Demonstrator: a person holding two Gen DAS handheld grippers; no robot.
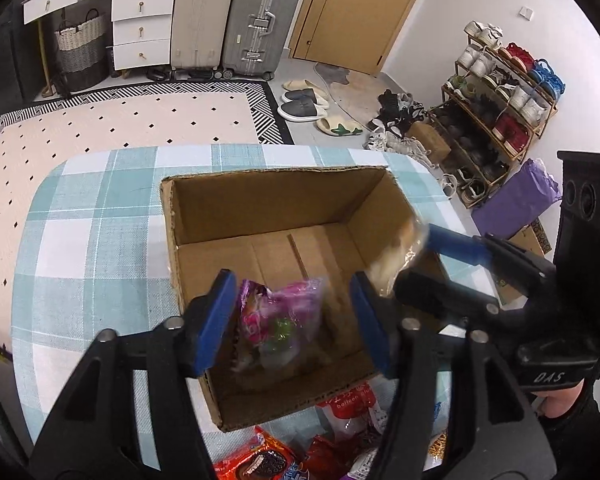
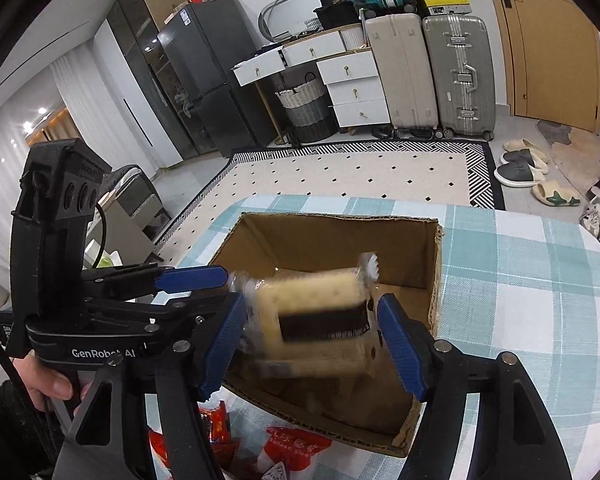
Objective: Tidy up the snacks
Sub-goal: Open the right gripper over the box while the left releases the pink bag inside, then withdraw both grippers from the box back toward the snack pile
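Both grippers hang over the cardboard box (image 1: 268,208), left gripper (image 1: 292,320) parted around the pink snack bag (image 1: 278,320), right gripper (image 2: 312,340) spread off the blurred cracker pack (image 2: 312,300), which could clip the box's near rim and tumble out.

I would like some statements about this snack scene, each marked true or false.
1. The box stands on a checked cloth. True.
2. The left gripper is over a pink packet. True.
3. The box has a closed lid. False: its top is open.
4. The right gripper has a yellow cake packet between its fingers. True.
5. All snacks are already in the box. False: red packets lie on the cloth in front of it.
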